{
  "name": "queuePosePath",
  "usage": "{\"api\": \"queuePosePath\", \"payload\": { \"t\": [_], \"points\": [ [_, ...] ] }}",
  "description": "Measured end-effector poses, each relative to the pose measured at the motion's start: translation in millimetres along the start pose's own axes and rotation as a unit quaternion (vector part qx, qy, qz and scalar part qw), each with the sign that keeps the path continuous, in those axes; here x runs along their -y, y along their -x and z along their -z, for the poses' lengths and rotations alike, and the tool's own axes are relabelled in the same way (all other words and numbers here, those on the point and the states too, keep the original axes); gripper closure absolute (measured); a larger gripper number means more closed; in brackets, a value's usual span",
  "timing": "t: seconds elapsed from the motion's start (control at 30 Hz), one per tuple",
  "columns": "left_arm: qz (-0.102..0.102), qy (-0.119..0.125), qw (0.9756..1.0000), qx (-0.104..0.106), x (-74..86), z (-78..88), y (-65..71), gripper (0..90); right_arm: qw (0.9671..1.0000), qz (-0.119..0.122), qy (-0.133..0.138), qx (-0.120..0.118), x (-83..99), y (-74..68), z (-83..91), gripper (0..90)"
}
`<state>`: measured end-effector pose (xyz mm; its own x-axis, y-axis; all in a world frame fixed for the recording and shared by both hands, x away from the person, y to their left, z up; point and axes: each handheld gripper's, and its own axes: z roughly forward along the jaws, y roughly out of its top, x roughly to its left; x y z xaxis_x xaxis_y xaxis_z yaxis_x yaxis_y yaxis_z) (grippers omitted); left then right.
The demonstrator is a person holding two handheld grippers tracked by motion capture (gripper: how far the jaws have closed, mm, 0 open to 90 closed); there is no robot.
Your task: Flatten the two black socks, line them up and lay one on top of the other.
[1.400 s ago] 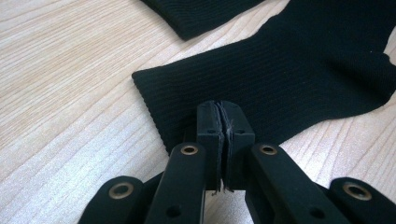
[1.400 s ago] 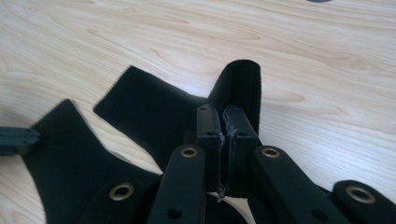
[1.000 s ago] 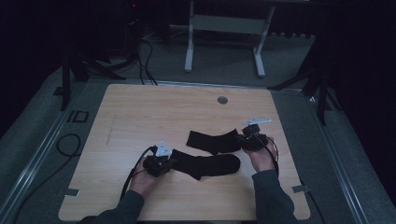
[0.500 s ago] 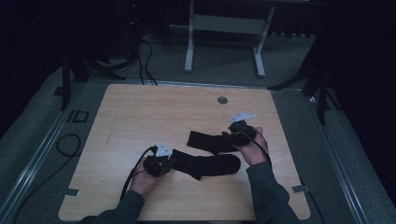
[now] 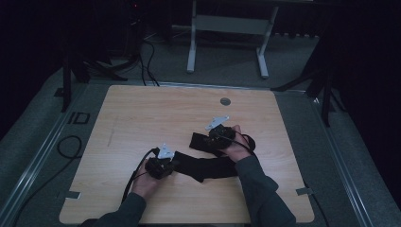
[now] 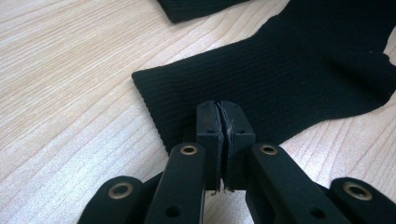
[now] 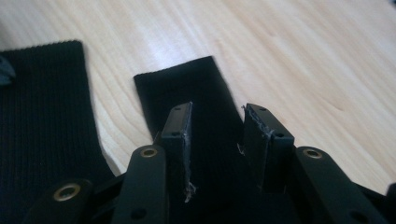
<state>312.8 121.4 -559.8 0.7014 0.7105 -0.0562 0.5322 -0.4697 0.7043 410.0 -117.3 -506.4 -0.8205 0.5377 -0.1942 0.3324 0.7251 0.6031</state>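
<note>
Two black socks lie on the wooden table [image 5: 142, 118]. The near sock [image 5: 210, 166] runs left to right, and my left gripper [image 5: 171, 163] holds its ribbed cuff end. In the left gripper view the left gripper [image 6: 223, 114] is shut, with the near sock's [image 6: 289, 79] cuff edge pinched between its pads. The far sock [image 5: 199, 142] lies just behind it. My right gripper [image 5: 216, 137] hovers over the far sock. In the right gripper view the right gripper [image 7: 217, 123] is open, its jaws straddling the far sock [image 7: 187, 84] close to the cuff. The near sock [image 7: 42, 107] lies to its left.
A round grommet [image 5: 225, 101] sits in the table near its far edge. Beyond the table stand a grey metal frame [image 5: 227, 23] and floor cables [image 5: 146, 52]. The left and far parts of the tabletop are bare wood.
The right hand and its gripper have moved left along the far sock, toward its cuff end. The left gripper has stayed in place on the near sock.
</note>
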Motion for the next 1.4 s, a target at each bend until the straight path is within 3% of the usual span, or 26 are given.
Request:
{"api": "queuePosePath", "payload": {
  "t": [0.23, 0.33, 0.5, 0.53, 0.57, 0.73, 0.77, 0.8, 0.83, 0.87, 0.9, 1.13, 1.23, 1.4],
  "points": [
    [0.001, 0.000, 1.0000, 0.001, 0.0, -0.1, -0.1, 87.5, 0.9987, 0.027, -0.026, -0.033, -2.5, 2.8, -19.6, 57.3],
    [0.001, 0.000, 1.0000, 0.001, 0.0, 0.0, -0.1, 87.5, 0.9979, 0.039, -0.042, -0.031, -2.2, 5.1, -27.1, 56.9],
    [0.001, 0.000, 1.0000, 0.002, 0.0, 0.0, -0.4, 87.4, 0.9956, 0.045, -0.062, -0.054, -0.1, 9.1, -35.9, 52.1],
    [0.001, 0.000, 1.0000, 0.002, 0.0, 0.0, -0.3, 87.4, 0.9947, 0.041, -0.071, -0.061, 1.2, 10.1, -38.8, 50.6],
    [0.001, -0.001, 1.0000, 0.002, 0.0, 0.0, -0.3, 87.4, 0.9939, -0.002, -0.069, -0.086, 3.9, 17.4, -42.6, 48.0],
    [0.001, 0.000, 1.0000, 0.001, 0.1, 0.1, -0.1, 87.4, 0.9933, -0.021, -0.070, -0.090, 4.3, 19.8, -43.6, 49.3],
    [0.002, 0.000, 1.0000, 0.001, 0.1, 0.1, -0.1, 87.4, 0.9934, -0.034, -0.072, -0.082, 2.8, 18.8, -43.9, 58.1],
    [0.002, 0.000, 1.0000, 0.001, 0.2, 0.1, -0.1, 87.4, 0.9934, -0.034, -0.072, -0.082, 2.8, 18.8, -43.9, 58.1],
    [0.002, 0.001, 1.0000, 0.000, 0.3, 0.0, 0.3, 87.3, 0.9937, -0.048, -0.072, -0.071, 1.3, 19.0, -44.2, 70.9],
    [0.002, 0.001, 1.0000, 0.000, 0.3, 0.0, 0.3, 87.3, 0.9937, -0.048, -0.072, -0.071, 1.3, 19.0, -44.2, 70.9],
    [0.001, 0.000, 1.0000, 0.000, 0.2, 0.0, 0.3, 87.2, 0.9936, -0.062, -0.073, -0.060, 0.0, 18.9, -45.0, 79.1],
    [0.002, 0.001, 1.0000, 0.002, 0.2, -0.1, -0.1, 87.2, 0.9932, -0.081, -0.066, -0.051, -2.3, 16.9, -42.2, 83.1],
    [0.002, 0.002, 1.0000, 0.001, 0.3, -0.2, 0.3, 86.9, 0.9927, -0.098, -0.038, -0.060, -5.5, 13.4, -26.9, 83.1],
    [0.002, 0.002, 1.0000, 0.000, 0.4, -0.1, 0.7, 86.7, 0.9942, -0.092, -0.022, -0.052, -9.7, 6.4, -4.8, 83.0]
  ]
}}
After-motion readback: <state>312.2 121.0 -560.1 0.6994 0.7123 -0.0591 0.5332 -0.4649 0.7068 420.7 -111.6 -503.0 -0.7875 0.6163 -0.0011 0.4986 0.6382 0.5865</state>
